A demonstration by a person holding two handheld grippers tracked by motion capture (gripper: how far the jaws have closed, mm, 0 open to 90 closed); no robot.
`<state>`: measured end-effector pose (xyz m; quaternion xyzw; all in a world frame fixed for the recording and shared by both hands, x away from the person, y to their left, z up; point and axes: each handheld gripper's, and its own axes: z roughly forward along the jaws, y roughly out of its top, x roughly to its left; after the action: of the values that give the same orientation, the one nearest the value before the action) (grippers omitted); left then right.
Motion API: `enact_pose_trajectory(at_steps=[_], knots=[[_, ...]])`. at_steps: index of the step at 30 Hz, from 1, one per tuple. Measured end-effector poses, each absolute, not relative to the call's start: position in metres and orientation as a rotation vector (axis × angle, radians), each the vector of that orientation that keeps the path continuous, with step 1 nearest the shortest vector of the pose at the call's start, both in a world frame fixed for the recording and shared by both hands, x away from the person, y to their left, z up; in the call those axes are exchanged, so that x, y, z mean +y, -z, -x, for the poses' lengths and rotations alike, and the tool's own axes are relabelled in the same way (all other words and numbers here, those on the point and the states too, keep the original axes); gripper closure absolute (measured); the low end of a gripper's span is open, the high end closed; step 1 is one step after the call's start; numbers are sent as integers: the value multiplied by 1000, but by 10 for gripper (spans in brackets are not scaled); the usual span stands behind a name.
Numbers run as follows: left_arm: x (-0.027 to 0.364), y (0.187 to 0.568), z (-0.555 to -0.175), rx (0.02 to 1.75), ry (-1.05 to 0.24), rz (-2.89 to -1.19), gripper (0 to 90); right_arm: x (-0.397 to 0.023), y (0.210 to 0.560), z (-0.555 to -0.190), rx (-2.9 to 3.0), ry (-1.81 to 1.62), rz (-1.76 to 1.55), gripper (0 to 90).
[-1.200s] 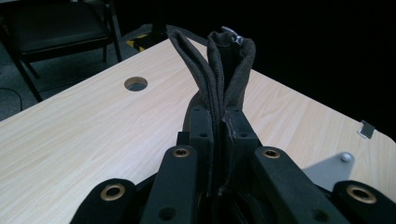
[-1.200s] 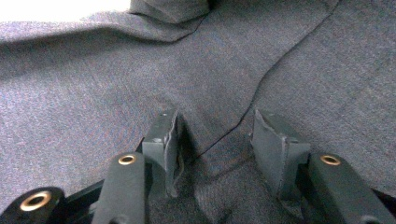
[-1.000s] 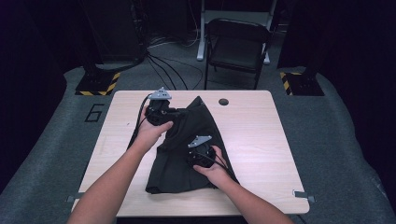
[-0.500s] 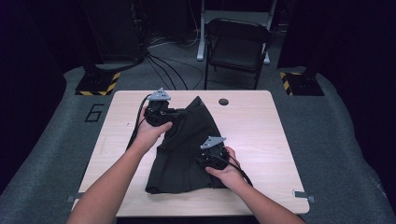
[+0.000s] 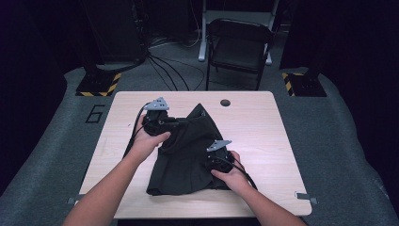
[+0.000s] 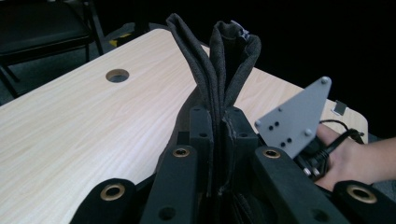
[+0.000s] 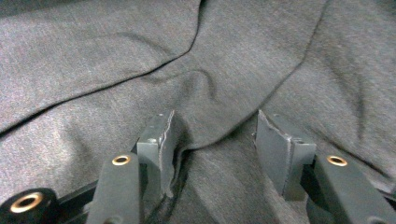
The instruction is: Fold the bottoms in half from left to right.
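A dark grey garment (image 5: 183, 155) lies crumpled on the light wooden table (image 5: 263, 122). My left gripper (image 5: 174, 123) is at the garment's far left part, shut on a doubled fold of cloth. In the left gripper view that fold (image 6: 224, 60) stands up from between the closed jaws of the left gripper (image 6: 219, 116). My right gripper (image 5: 211, 153) rests on the garment's right side. In the right gripper view the jaws of the right gripper (image 7: 215, 135) stand apart over the cloth (image 7: 140, 60), with a low ridge of fabric between them and no pinch.
A round hole (image 5: 225, 102) sits in the table's far edge area. Behind the table stand a black folding chair (image 5: 240, 47) and floor cables (image 5: 164, 70). Bare wood lies to the left and right of the garment. The right gripper's grey plate (image 6: 294, 121) shows in the left gripper view.
My right gripper has slid to the right across the garment, from its middle toward its right edge. The left gripper has stayed put, still holding the fold.
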<state>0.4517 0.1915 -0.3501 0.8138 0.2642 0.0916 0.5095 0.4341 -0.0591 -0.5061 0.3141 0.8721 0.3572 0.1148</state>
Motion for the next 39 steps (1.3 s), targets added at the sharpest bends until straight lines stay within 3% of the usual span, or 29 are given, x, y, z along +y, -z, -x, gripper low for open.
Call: enact_pose_trajectory(at_steps=[9, 39], knots=[[188, 358, -440, 594, -210, -1973, 834, -80, 488, -422, 2529, -1066, -914, 461], [181, 390, -415, 549, -115, -1987, 834, -108, 512, -427, 2540, -1052, -1021, 462]])
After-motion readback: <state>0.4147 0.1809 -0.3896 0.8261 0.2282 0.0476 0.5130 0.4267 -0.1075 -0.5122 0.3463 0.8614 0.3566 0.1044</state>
